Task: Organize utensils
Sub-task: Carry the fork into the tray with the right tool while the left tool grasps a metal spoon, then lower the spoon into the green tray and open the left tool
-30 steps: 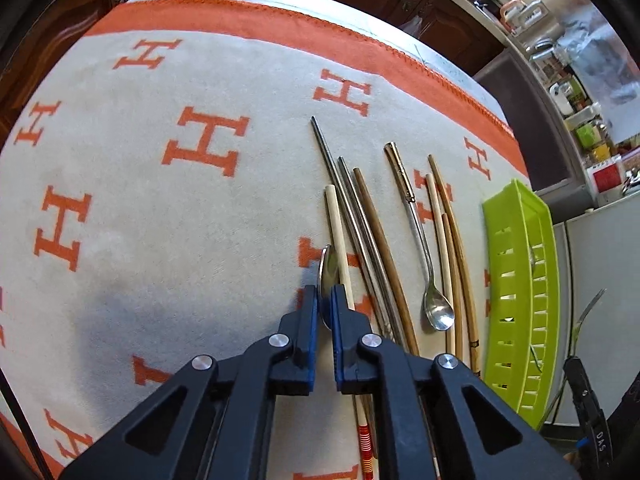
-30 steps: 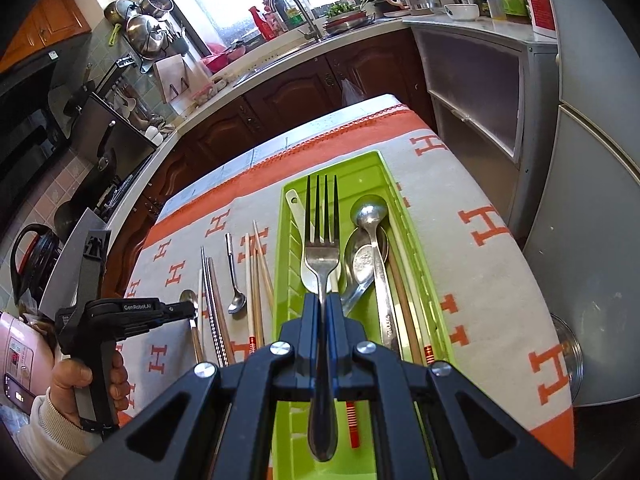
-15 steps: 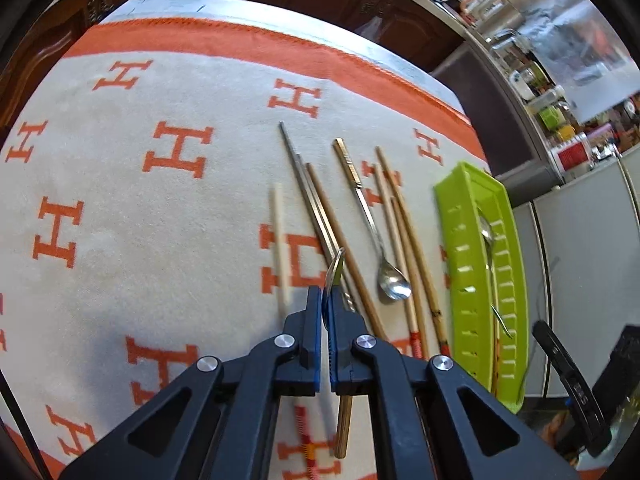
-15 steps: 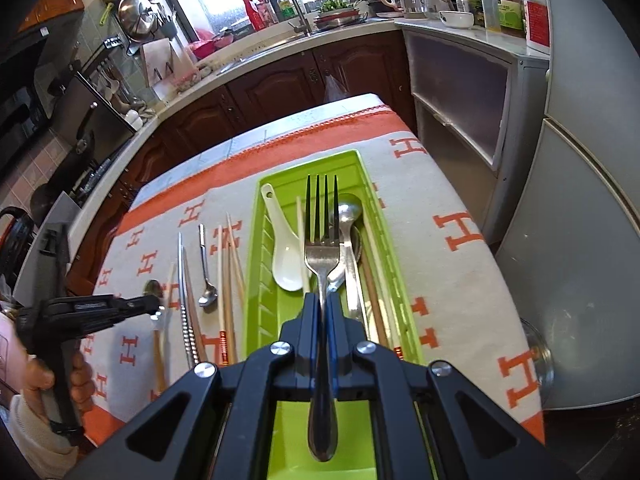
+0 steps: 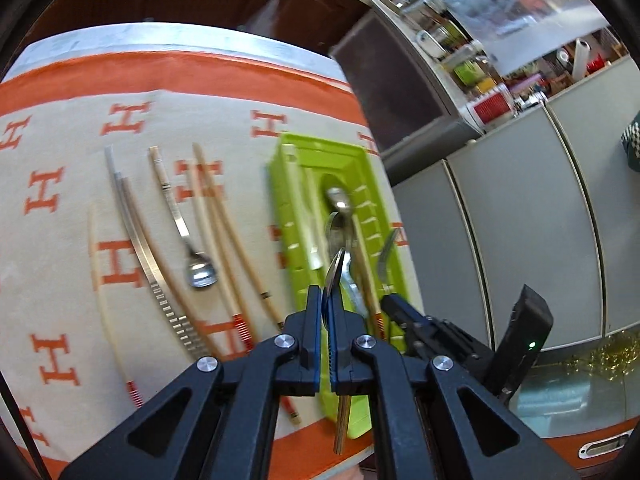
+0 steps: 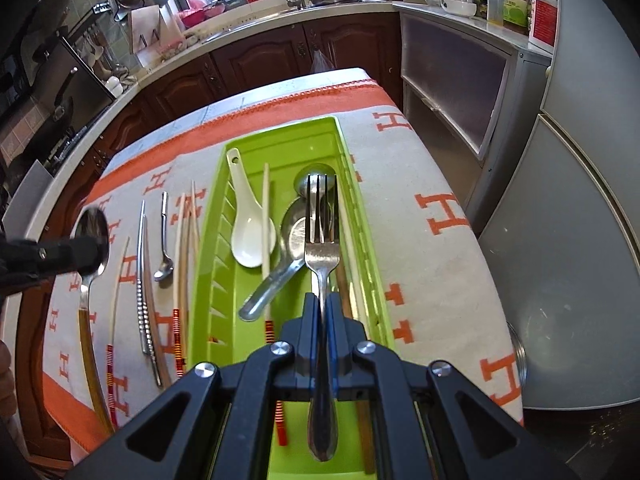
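Cutlery is being sorted into the green tray (image 6: 208,264), which lies lengthwise on the right part of an orange-and-cream cloth (image 6: 432,272). The right gripper (image 6: 323,308) is clenched on the neck of a steel fork (image 6: 322,256), handle trailing back under the jaws and tines pointing to the far end, so the fork hangs lined up with the tray's long axis above its right side; that looks like a hold chosen for laying it straight down beside the metal spoons (image 6: 288,236) already there. A white ceramic spoon (image 6: 250,236) and a pale chopstick lie in the tray's left part. The left gripper (image 5: 327,304) is clamped on a gold-handled spoon (image 5: 335,276) just below its bowl, the handle dangling beneath the jaws, and in its own view it hangs over the near end of the tray, probably on its way in. Left of the tray, a small spoon (image 6: 164,268), metal chopsticks (image 6: 141,280) and wooden chopsticks (image 6: 182,264) wait in a row on the cloth, all parallel to the tray, which would make each an easy pick. The only clear writing is the repeated orange letter H woven into the cloth; labels on the jars and bottles on the far counter are too small to read.
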The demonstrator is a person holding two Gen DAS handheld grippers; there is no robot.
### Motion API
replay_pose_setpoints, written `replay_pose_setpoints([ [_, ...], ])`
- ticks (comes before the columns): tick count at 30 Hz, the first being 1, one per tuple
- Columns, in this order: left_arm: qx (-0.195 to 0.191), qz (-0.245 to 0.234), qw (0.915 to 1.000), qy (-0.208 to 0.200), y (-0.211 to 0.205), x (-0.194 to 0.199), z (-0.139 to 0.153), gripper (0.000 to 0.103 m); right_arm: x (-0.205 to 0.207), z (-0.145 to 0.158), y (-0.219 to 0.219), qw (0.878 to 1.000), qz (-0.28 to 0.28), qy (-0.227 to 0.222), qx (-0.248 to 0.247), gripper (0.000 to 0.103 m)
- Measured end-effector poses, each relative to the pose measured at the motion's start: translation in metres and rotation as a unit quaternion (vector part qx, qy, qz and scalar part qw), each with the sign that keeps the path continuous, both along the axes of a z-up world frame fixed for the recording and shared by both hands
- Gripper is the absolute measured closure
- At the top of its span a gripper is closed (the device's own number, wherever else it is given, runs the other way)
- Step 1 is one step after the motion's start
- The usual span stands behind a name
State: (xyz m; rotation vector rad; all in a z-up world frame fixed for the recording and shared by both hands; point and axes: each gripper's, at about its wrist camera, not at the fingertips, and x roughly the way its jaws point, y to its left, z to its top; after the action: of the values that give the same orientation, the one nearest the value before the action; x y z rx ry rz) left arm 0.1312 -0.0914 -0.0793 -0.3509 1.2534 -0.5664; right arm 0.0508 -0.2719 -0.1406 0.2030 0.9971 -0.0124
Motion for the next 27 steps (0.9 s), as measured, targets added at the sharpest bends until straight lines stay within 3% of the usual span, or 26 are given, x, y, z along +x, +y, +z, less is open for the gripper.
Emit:
replay_pose_setpoints([
  [6, 0.021, -0.016, 0.9995, 0.017, -0.040, 0.011, -0.020, 0.103, 0.006, -0.005, -0.007, 1.000, 0.002, 0.007, -0.005, 0.098],
  [17, 0.071, -0.014, 0.9972, 0.016, -0.054, 0.028, -0.047, 0.102, 0.001, -0.005, -0.013, 0.999, -0.005, -0.009, 0.031, 0.098],
  [21, 0.076, -0.027, 0.9967, 0.005, -0.056, 0.023, -0.046, 0.097, -0.002, -0.001, -0.016, 0.999, -0.009, -0.018, 0.041, 0.098],
  [26, 0.087, -0.046, 0.9946, -0.034, -0.061, 0.006, -0.033, 0.084, -0.003, 0.005, -0.012, 0.999, -0.009, -0.023, 0.043, 0.098],
  [27, 0.092, -0.047, 0.9939, -0.040, -0.060, 0.002, -0.031, 0.077, -0.004, 0.007, -0.011, 0.999, -0.007, -0.025, 0.043, 0.098],
])
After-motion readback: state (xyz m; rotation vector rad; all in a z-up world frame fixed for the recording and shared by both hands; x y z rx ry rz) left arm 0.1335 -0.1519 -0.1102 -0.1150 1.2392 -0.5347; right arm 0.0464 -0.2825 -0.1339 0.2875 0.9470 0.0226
